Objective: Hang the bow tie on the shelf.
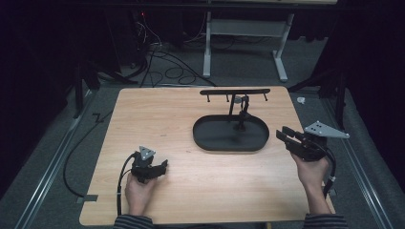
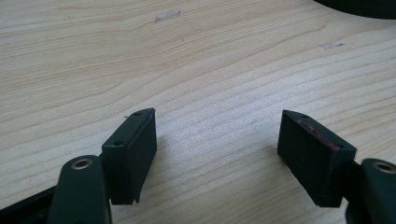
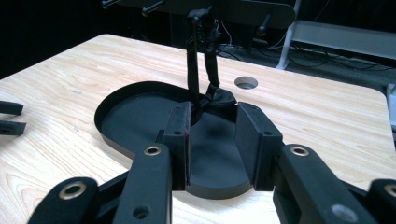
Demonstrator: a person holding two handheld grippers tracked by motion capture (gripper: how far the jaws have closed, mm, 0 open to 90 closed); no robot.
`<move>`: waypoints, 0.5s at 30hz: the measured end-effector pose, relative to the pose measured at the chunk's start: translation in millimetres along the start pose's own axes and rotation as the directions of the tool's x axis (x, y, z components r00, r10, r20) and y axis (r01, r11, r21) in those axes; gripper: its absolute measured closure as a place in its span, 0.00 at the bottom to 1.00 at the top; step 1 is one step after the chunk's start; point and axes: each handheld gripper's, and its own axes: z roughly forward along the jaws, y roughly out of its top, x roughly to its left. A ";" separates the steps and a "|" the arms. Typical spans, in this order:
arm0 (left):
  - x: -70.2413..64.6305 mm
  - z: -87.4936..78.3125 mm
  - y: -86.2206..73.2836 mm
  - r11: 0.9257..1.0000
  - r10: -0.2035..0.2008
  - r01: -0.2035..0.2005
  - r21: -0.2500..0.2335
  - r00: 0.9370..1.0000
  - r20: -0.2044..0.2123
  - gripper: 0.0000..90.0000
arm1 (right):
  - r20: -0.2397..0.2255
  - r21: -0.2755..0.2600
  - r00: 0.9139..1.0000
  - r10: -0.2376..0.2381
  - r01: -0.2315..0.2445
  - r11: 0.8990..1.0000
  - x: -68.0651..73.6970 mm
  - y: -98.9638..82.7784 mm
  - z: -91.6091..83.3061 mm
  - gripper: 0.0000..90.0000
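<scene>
A black oval tray [image 1: 210,140] with an upright hook stand [image 1: 234,98] sits mid-table [image 1: 157,114]. The right claw [image 1: 285,137], empty with jaws partly spread, points at the tray's near end; the left claw [image 1: 164,166], spread wide, rests farther off.
</scene>
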 end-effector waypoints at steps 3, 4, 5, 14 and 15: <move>0.0 0.0 0.0 1.000 0.000 0.000 0.000 1.000 0.000 0.32 | -0.007 0.003 1.000 0.007 -0.007 1.000 1.8 -2.6 0.6 0.76; 0.0 0.0 0.0 1.000 0.000 0.000 0.000 1.000 0.000 0.32 | -0.007 0.005 1.000 0.007 -0.007 1.000 2.4 -3.5 0.7 0.76; 0.1 0.0 0.0 1.000 0.000 0.000 0.000 1.000 0.000 0.32 | -0.009 0.004 1.000 0.005 -0.005 1.000 2.7 -4.2 0.8 0.76; -0.1 0.0 0.0 1.000 0.000 0.000 0.000 1.000 0.000 0.32 | -0.023 0.008 1.000 0.010 -0.010 1.000 6.7 -9.5 1.3 0.76; -0.1 0.0 0.0 1.000 0.000 0.000 0.000 1.000 0.000 0.32 | -0.023 0.008 1.000 0.011 -0.011 1.000 7.3 -9.9 1.4 0.75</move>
